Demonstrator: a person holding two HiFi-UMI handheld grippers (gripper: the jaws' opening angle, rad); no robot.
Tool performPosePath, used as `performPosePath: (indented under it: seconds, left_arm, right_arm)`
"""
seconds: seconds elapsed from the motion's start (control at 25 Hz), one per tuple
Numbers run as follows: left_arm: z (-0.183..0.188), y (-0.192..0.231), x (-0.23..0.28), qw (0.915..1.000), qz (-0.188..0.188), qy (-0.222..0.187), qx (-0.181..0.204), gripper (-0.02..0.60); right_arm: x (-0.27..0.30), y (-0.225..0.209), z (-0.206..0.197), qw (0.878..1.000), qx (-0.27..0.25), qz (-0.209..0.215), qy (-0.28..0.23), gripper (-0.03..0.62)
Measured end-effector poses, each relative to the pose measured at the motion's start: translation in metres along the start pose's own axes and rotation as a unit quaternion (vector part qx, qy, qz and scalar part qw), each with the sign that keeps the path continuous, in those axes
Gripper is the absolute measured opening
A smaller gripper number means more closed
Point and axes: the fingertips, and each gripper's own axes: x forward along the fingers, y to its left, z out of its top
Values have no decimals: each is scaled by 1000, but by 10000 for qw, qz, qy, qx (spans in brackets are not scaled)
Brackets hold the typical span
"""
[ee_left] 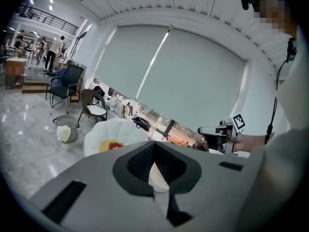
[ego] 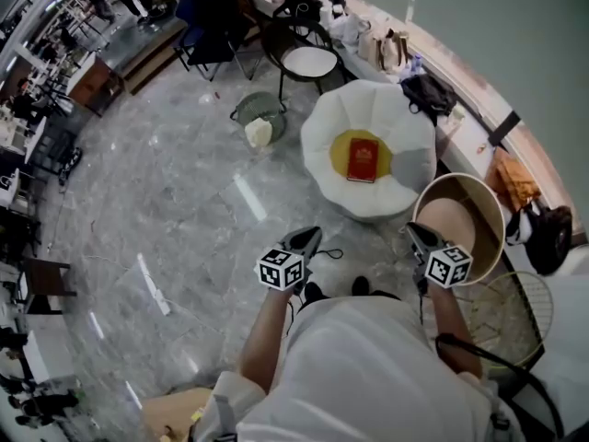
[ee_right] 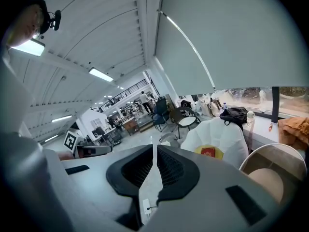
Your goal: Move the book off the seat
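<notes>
Red book (ego: 363, 161) lies flat on the yellow cushion (ego: 339, 157) in the middle of the white, petal-shaped seat (ego: 368, 109), closed, cover up, with nothing touching it. Seen from the head view, the seat stands on the grey marble floor (ego: 166, 210) at about 12 o'clock from the person (ego: 368, 376), well apart from both grippers. The left gripper (ego: 308, 238) is held out at 11 o'clock and the right gripper (ego: 416, 236) at 1 o'clock, both tipped a little downward and pointing toward the seat, each with its marker cube facing up. In the left gripper view the jaws are pressed together with nothing between them, and the book shows small beyond them at 10 o'clock. In the right gripper view the jaws stand closed to a hairline slit, also empty, with the book beyond them at 2 o'clock. A round beige tub chair (ego: 460, 224) sits just beside the seat at its 4 o'clock, under the right gripper's side. A bin (ego: 258, 118) with a white bag in it stands at the seat's 9 o'clock, and a black chair (ego: 308, 58) with a white pad at its 11 o'clock. A dark bag (ego: 428, 90) rests on the ledge (ego: 474, 141) at the seat's 1 o'clock.
</notes>
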Motion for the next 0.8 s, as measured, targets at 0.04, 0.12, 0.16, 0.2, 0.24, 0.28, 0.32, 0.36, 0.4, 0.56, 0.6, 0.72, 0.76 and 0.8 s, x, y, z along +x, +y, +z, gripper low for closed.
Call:
performPosePath:
  seconds: [0.04,0.12,0.16,0.2,0.24,0.28,0.32,0.36,0.4,0.56,0.6,0.72,0.76,0.8]
  left_arm:
    - [-2,-1,1,10000,35,-6,-12,2]
    - [-4,-4,5,9999,102,-38,-40,2]
    - [-4,-6,8,9999,136,-51,-51,2]
    - [-5,-7,11,9998,173,-51,-56,2]
    - [-6,-9,13,9998,212,-35,-56,2]
    - [-8,-10,15,9997,250,-5,-49,2]
    - [-11,-12,16,9996,284,30,-41,2]
    - [-14,-13,18,9995,313,58,-41,2]
    - [-15,-13,18,9994,334,74,-54,2]
    - [-16,-14,20,9992,364,94,-126,2]
    - [-15,-12,21,9992,369,105,-129,2]
    - [-12,-4,23,9991,376,107,-152,2]
    - [-11,-1,25,9991,370,107,-163,2]
    - [-9,2,28,9992,357,113,-172,2]
  right_arm:
    - [-1,-4,-1,10000,-18,19,30,51]
    - [-4,-12,-2,9999,-51,60,97,51]
    - [-5,-17,-2,9999,-66,76,139,51]
    - [-6,-22,-2,9997,-91,85,192,51]
    - [-7,-25,-4,9996,-128,86,255,51]
    - [-8,-29,-7,9993,-172,86,324,51]
    - [-9,-31,-10,9990,-215,90,393,51]
    - [-10,-33,-14,9986,-244,97,454,51]
    - [-9,-35,-16,9984,-252,104,503,51]
    - [-6,-41,-21,9982,-139,99,575,51]
    - [-4,-41,-21,9982,-115,99,579,51]
    - [4,-40,-21,9980,-87,103,614,51]
    - [6,-40,-20,9979,-84,97,634,51]
    - [9,-41,-20,9978,-85,82,654,51]
